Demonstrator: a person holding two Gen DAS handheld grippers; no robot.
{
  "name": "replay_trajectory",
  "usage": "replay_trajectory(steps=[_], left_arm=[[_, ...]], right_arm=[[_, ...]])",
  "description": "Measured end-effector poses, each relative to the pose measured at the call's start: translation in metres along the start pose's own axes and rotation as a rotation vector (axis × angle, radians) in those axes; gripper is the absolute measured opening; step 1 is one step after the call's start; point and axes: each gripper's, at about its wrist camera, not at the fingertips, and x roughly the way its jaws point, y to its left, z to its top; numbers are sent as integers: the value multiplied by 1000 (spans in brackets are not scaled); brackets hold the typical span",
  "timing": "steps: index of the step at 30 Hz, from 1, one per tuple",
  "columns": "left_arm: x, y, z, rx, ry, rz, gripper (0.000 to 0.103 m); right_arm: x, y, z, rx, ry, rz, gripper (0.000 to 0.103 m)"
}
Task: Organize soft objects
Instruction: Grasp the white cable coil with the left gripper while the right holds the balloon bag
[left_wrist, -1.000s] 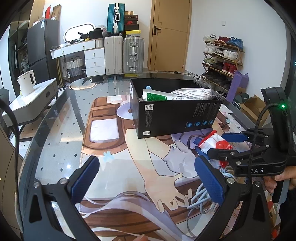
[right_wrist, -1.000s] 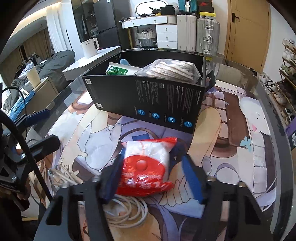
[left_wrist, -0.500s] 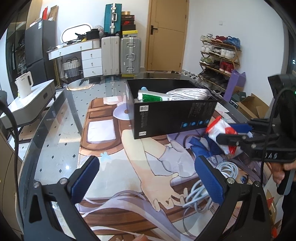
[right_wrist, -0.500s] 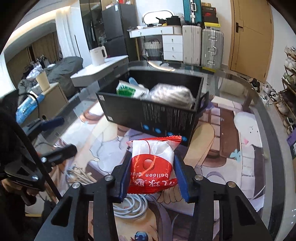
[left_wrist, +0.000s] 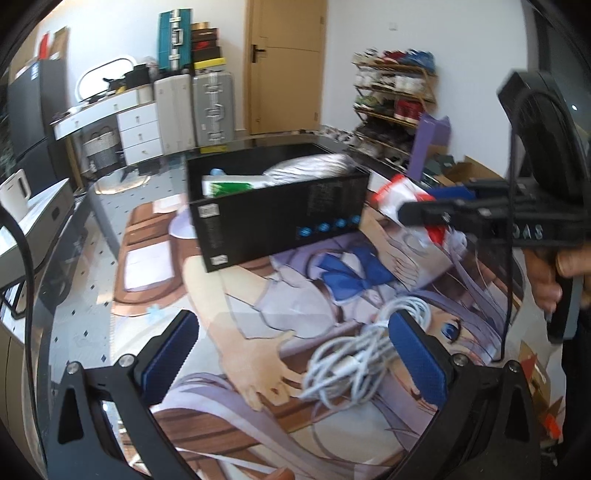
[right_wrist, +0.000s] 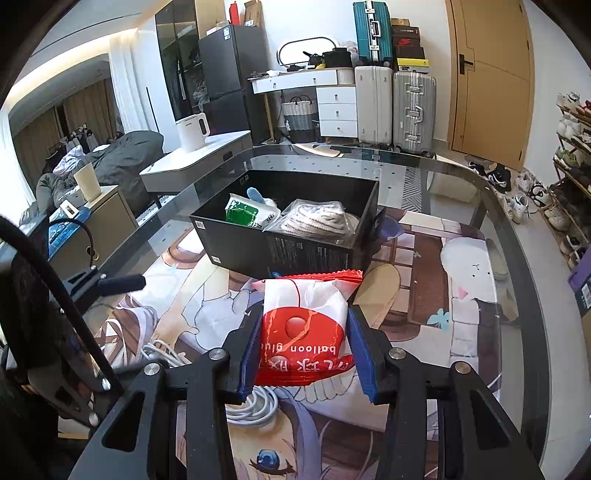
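My right gripper (right_wrist: 302, 347) is shut on a red and white packet (right_wrist: 304, 328) and holds it in the air in front of the black box (right_wrist: 295, 254). Inside that box lie a green and white pack (right_wrist: 245, 214) and a bagged cream knit (right_wrist: 317, 221). From the left wrist view the packet (left_wrist: 400, 197) hangs by the right end of the black box (left_wrist: 280, 218), clamped in the right gripper (left_wrist: 417, 208). My left gripper (left_wrist: 295, 354) is open, low over the printed mat. A coil of white cable (left_wrist: 354, 354) lies just inside its right finger.
The glass table (right_wrist: 436, 177) carries a large printed mat (right_wrist: 417, 266). Its curved edge runs close on the right, with a shoe rack (left_wrist: 395, 99) beyond. A person's hand (left_wrist: 554, 273) grips the right tool's handle. A white kettle (right_wrist: 192, 129) stands on a side unit at the left.
The right gripper closed on the packet, lifted it off the mat and carried it up toward the box. The left gripper shifted right, so the cable coil now sits by its right finger.
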Motion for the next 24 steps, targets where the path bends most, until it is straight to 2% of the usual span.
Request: replay_trajectory(steps=[8, 15, 22, 24], left_arm=[[8, -22, -5, 74, 39, -65, 103], [29, -34, -8, 110, 96, -23, 103], [42, -42, -9, 124, 138, -46, 102], [43, -42, -8, 131, 134, -48, 99]], right_arm=[[1, 0, -1, -4, 7, 2, 45], [8, 2, -3, -8, 26, 13, 45], [12, 4, -3, -13, 35, 14, 45], [13, 4, -3, -13, 35, 12, 45]])
